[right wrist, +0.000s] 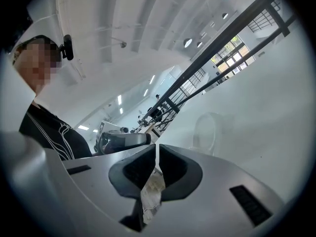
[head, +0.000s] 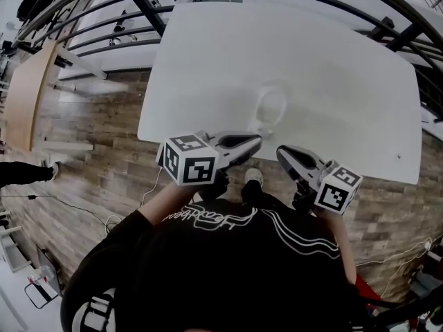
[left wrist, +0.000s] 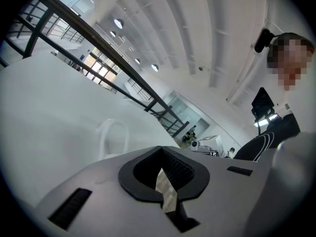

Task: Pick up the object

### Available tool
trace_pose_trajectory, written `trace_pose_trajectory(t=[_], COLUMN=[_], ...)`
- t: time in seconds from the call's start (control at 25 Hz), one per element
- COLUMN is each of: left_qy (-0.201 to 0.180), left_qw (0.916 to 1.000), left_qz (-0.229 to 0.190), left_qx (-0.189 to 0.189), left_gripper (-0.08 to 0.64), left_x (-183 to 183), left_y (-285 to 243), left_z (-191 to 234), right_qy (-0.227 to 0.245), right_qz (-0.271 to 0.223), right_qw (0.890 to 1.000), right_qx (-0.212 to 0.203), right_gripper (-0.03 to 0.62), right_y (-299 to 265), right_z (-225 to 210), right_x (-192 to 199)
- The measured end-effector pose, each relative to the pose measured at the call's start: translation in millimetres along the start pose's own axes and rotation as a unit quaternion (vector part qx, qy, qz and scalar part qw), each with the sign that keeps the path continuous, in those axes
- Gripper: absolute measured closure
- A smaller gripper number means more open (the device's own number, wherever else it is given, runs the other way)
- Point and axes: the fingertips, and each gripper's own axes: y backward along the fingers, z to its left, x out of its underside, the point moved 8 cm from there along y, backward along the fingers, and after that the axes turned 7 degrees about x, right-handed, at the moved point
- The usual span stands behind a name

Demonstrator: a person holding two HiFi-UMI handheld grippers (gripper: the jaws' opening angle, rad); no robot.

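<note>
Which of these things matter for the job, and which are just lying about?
For the job: clear object on the table; left gripper and right gripper, fingers shut, empty.
Lying about: railing; side table; wooden floor.

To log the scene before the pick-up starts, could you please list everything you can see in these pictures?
table: one, white, centre
object: one, pale and see-through, possibly a cup, on the table near its front edge
railing: one, dark, beyond the table
floor: wood-patterned, around the table
second table: one, light wood, far left
shirt: one, black with white lines, bottom
left gripper: grey, shut, empty, near the table's front edge
right gripper: grey, shut, empty, beside the left
</note>
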Motion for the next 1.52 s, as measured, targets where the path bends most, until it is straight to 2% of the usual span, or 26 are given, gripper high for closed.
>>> trace_pose_trajectory(t=[0.32,0.52,0.76,0.96,1.08,1.24,1.52], left_qy=[0.006,0.013,0.014,0.02,0.024,0.028,0.032], left_qw=[0.9999,0.9998,0.9996,0.9993,0.9991,0.9988,0.9983], left_qz=[-0.001,-0.002,-0.005,-0.01,-0.011,-0.011,-0.02], left_qx=[-0.009,-0.017,-0.022,-0.03,-0.035,-0.037,-0.044], left_gripper=[0.554,0.554,0.554,0.554,0.554,0.554,0.554], left_x=[-4,-23,-18,-23,-20,-22,-28], left_y=[1,-1,1,1,0,-3,-3], left_z=[10,27,23,30,33,37,49], right_qy=[0.012,0.014,0.01,0.006,0.001,0.003,-0.007], right_qz=[-0.007,-0.006,0.008,0.018,0.028,0.045,0.091], right_qw=[1.0,0.999,0.999,0.997,0.996,0.994,0.99], right_qx=[0.022,0.043,0.046,0.07,0.08,0.096,0.109], right_gripper=[0.575,0.574,0.574,0.569,0.491,0.435,0.422], right_y=[-9,-24,-25,-32,-35,-43,-65], right_z=[-20,-43,-54,-71,-81,-92,-108], right_x=[-17,-42,-35,-36,-33,-35,-34])
